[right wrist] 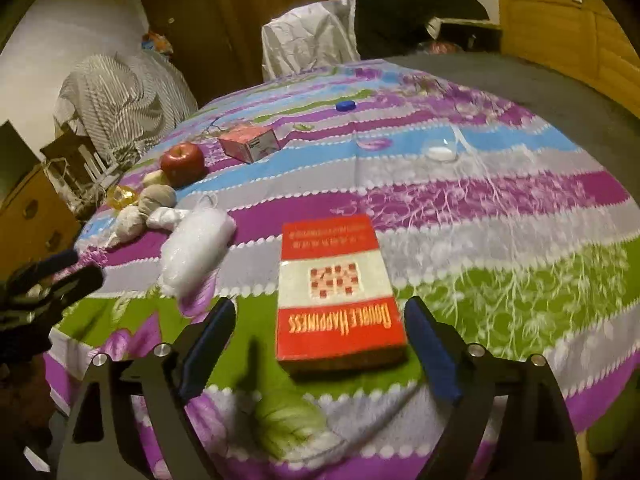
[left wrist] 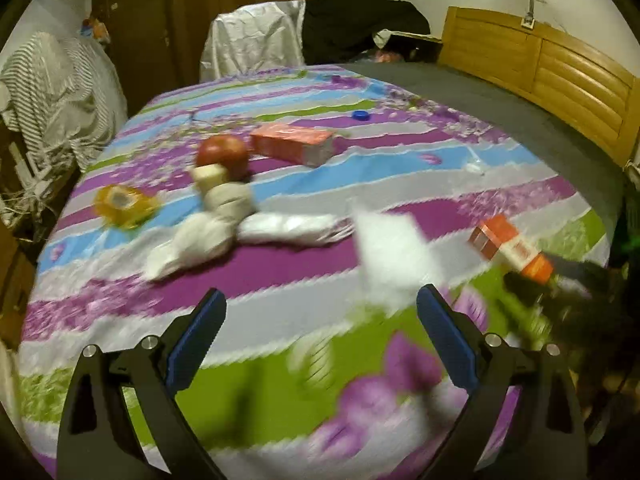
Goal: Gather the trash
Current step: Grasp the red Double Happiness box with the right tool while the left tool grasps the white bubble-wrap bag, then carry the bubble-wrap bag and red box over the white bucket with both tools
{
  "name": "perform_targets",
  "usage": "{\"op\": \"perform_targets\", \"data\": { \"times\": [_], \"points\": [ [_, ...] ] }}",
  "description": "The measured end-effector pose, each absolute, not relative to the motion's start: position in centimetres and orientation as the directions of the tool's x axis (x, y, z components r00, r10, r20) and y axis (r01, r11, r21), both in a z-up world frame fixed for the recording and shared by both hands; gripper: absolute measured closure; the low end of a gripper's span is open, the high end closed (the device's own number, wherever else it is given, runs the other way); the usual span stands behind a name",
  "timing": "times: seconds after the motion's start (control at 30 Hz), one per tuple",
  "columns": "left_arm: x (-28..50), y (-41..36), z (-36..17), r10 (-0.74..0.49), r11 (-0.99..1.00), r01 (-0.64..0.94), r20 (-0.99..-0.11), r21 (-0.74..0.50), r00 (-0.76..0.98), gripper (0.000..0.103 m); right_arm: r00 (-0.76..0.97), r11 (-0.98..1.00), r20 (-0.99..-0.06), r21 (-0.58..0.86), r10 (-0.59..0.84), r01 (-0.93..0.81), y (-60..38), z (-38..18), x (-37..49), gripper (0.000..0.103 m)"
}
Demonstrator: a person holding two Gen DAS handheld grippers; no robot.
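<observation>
The right gripper (right wrist: 320, 338) hangs over the striped bedspread (right wrist: 500, 208) with its jaws spread wide, and the red carton (right wrist: 338, 292) lies flat between them, its near end just inside the blue pads (right wrist: 208, 344) — neither pad appears to touch it. That carton looks like the piece of trash in hand. To take it well, the jaws should come down square to its long sides, centred so both pads meet cardboard together, and close only once low enough to bite the side walls rather than skid over the top face. The left gripper (left wrist: 320, 348) is open too and holds nothing; a white plastic bag (left wrist: 394, 252) lies just ahead of it, blurred. The apple (right wrist: 182, 164) and pink box (right wrist: 250, 144) sit well apart, toward the far side — no obstacle here.
</observation>
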State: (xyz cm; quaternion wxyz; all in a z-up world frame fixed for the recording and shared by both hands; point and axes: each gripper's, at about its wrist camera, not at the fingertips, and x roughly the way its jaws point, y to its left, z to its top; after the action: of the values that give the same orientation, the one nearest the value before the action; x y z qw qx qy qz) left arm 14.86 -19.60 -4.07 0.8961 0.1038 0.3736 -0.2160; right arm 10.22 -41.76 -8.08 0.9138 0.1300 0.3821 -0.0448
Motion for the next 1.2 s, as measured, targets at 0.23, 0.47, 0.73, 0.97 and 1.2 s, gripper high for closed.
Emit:
{"op": "perform_targets", "data": {
  "times": [0.23, 0.47, 0.73, 0.97, 1.2],
  "points": [
    [16.5, -24.3, -5.5, -0.356, 0.86, 0.509, -0.736, -0.018, 0.575, 0.01, 0.704, 0.955, -0.709, 0.234, 0.039, 0.183, -44.1, -8.8, 9.8, 0.045],
    [17.8, -25.2, -8.3, -0.35, 0.852, 0.522, -0.787, -0.041, 0.509, 0.051, 0.706, 0.943, -0.706, 0.266, 0.05, 0.199, -45.1, -9.4, 9.0, 0.045],
    [12.2, -14.7, -6.3, -0.325, 0.881, 0.472, -0.763, -0.029, 0.559, 0.051, 0.736, 0.944, -0.663, 0.312, 0.135, 0.107, -41.8, -7.7, 8.1, 0.045],
    [12.8, -1.5, -5.5, -0.065, 0.986, 0.156, -0.753, 0.051, 0.655, 0.051, 0.708, 0.942, -0.649, 0.329, 0.28, -0.07, -34.6, -6.4, 10.0, 0.045],
    [16.0, 3.7, -7.7, -0.011, 0.995, 0.087, -0.773, 0.057, 0.634, 0.046, 0.65, 0.967, -0.719, 0.229, 0.245, -0.112, -28.9, -8.5, 12.9, 0.04]
  ]
}}
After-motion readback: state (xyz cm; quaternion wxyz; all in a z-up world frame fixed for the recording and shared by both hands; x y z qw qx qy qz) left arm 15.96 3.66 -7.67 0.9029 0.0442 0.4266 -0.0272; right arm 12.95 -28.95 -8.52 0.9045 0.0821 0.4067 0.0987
